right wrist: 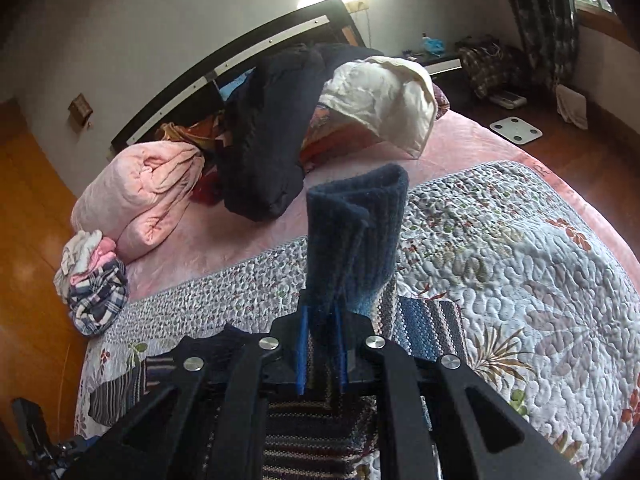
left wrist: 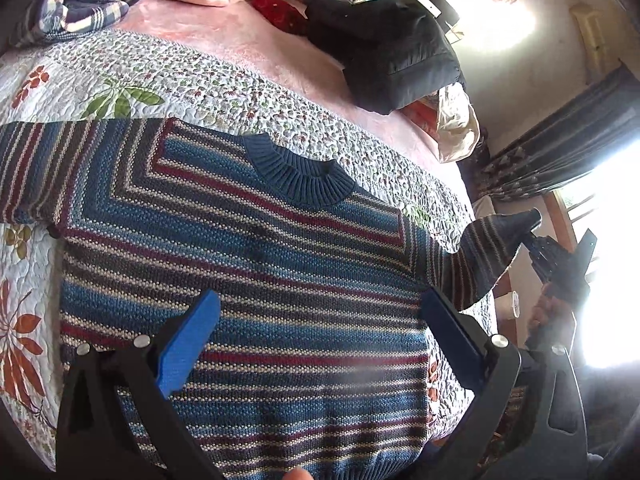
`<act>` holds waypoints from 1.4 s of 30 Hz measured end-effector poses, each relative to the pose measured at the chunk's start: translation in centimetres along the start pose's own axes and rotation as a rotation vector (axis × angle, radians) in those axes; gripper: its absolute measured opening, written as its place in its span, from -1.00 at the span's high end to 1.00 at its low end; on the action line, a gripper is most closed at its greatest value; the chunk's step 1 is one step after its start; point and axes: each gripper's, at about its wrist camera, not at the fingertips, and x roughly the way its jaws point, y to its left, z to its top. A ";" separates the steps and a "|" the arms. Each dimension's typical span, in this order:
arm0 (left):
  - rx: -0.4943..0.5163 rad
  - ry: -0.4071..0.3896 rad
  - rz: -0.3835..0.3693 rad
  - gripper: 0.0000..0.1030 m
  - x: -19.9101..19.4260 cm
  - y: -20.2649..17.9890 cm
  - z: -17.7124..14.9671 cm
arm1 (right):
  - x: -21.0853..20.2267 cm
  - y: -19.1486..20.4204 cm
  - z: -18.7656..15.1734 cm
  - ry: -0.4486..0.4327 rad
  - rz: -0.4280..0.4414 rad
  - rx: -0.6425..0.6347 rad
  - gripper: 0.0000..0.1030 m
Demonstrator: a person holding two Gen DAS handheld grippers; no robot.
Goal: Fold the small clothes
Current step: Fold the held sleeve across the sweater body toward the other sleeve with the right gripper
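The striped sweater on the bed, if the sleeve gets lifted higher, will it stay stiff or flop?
Likely floppy: the striped sweater is a loose knit, and its cuff already curls above the right gripper. Probably heavy for its size, since the knit looks thick. Unlikely to slip; the jaws are shut on it.

**Sweater flat on the bed**

The sweater [left wrist: 248, 264] lies spread on the quilt [left wrist: 132, 80], collar toward the headboard [right wrist: 240, 68]. Behind it sit a dark jacket [right wrist: 264, 148] and a rolled blanket [right wrist: 140, 188], with a small clothes pile [right wrist: 94, 284] at the bed's edge
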 end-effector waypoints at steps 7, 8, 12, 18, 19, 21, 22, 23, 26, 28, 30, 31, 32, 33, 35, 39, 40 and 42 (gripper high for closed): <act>-0.013 -0.005 -0.086 -0.94 1.3 0.6 2.3 | 4.9 8.0 -4.0 0.074 0.001 -0.164 0.79; -0.021 -0.001 -0.102 -0.94 1.8 0.7 2.8 | 5.7 9.0 -4.9 0.087 -0.004 -0.194 0.79; -0.055 0.016 -0.167 -0.94 4.1 1.1 4.3 | 9.5 12.6 -9.2 0.147 -0.041 -0.328 0.79; -0.123 0.110 -0.262 -0.94 10.2 1.7 5.5 | 14.5 15.3 -16.9 0.258 -0.098 -0.526 0.79; -0.132 0.129 -0.269 -0.94 11.4 1.9 5.5 | 15.0 15.3 -18.0 0.279 -0.107 -0.548 0.78; -0.161 0.179 -0.288 -0.94 13.9 2.3 5.3 | 15.5 15.2 -19.5 0.309 -0.113 -0.587 0.66; -0.188 0.206 -0.294 -0.94 15.2 2.7 5.1 | 15.1 15.1 -20.0 0.298 -0.106 -0.598 0.46; -0.213 0.231 -0.298 -0.94 16.5 3.0 4.9 | 14.5 15.1 -20.3 0.292 -0.104 -0.603 0.32; -0.283 0.301 -0.336 -0.94 19.6 3.4 4.2 | 11.5 14.2 -20.6 0.264 -0.086 -0.566 0.14; -0.314 0.339 -0.353 -0.94 21.3 3.3 3.7 | 9.4 13.2 -20.8 0.260 -0.068 -0.519 0.14; -0.341 0.371 -0.347 -0.94 22.8 3.1 3.3 | 7.0 12.3 -21.5 0.261 -0.038 -0.459 0.14; -0.353 0.385 -0.361 -0.94 23.5 2.8 3.2 | 6.0 12.0 -21.9 0.265 -0.026 -0.435 0.14; -0.364 0.392 -0.371 -0.94 24.0 2.5 3.1 | 5.0 11.6 -22.3 0.267 -0.019 -0.415 0.14; -0.366 0.395 -0.374 -0.94 24.5 2.2 3.2 | 4.0 11.3 -22.8 0.269 -0.010 -0.390 0.14; -0.362 0.406 -0.351 -0.94 25.6 1.6 3.3 | 2.6 10.8 -23.4 0.281 0.009 -0.334 0.13; -0.303 0.409 -0.244 -0.14 26.5 0.3 4.3 | 0.5 10.3 -24.3 0.302 0.038 -0.233 0.12; -0.274 0.421 -0.196 0.27 26.6 -0.1 4.5 | 0.2 10.2 -24.5 0.304 0.043 -0.218 0.12; -0.261 0.425 -0.154 0.85 26.5 0.0 4.9 | -0.3 10.4 -24.8 0.313 0.055 -0.204 0.12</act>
